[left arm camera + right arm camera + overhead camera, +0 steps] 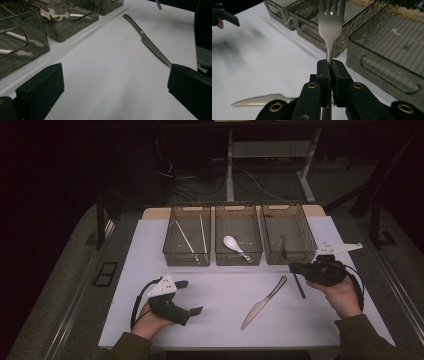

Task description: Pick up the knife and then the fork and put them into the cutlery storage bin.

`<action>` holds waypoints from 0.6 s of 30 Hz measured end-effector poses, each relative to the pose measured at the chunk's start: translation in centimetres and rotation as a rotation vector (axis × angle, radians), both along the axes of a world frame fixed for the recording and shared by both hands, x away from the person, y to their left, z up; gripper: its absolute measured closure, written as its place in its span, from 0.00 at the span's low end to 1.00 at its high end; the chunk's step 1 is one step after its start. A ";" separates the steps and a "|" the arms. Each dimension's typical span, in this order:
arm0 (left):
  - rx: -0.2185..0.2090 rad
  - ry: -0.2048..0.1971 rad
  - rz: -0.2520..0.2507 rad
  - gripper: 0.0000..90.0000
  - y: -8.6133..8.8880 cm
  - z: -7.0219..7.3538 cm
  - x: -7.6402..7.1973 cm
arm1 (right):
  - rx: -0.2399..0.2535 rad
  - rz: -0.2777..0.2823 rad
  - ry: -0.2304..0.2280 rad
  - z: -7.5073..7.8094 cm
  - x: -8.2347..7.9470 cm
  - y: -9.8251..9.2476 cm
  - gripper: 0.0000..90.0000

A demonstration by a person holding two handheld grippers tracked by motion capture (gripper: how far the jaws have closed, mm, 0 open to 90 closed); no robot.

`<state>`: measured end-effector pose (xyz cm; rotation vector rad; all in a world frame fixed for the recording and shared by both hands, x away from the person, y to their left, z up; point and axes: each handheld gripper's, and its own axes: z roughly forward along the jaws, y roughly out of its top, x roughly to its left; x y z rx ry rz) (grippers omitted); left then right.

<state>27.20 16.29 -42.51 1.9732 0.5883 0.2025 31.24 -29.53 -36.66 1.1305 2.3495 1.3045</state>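
Observation:
My right gripper (295, 267) is shut on a steel fork (284, 251) just in front of the right-hand bin (288, 232). In the right gripper view the pads (323, 70) pinch the fork (331, 22) at its neck, tines pointing up toward the bins, handle hanging below. A serrated table knife (263, 295) lies on the white mat (220, 320) between the two hands, also seen as the knife (147, 42) and the knife (262, 99). My left gripper (190, 296) rests low at the front left, jaws wide apart with nothing between them (115, 82).
Three clear plastic bins stand in a row at the back of the mat. The left bin (187, 236) holds chopsticks, the middle bin (239, 237) holds a white spoon (233, 243). Dark floor, cables and table legs lie beyond the table.

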 end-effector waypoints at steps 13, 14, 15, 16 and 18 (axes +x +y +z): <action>-0.005 0.002 0.006 0.00 -0.1 0.0 0.0 | 0.012 -0.047 -0.071 1.9 1.8 -0.8 0.94; -0.006 0.003 0.007 0.00 -0.1 0.0 0.0 | 0.014 -0.050 -0.074 2.1 2.0 -0.8 0.94; -0.006 0.001 0.006 0.00 -0.1 0.0 0.0 | 0.015 -0.054 -0.081 2.3 2.1 -0.9 0.94; -0.007 -0.001 0.004 0.00 0.0 0.0 0.1 | 0.015 -0.056 -0.088 2.5 2.3 -1.0 0.94; -0.008 -0.001 0.005 0.00 0.0 0.0 0.1 | 0.012 -0.064 -0.100 3.0 2.7 -1.1 0.94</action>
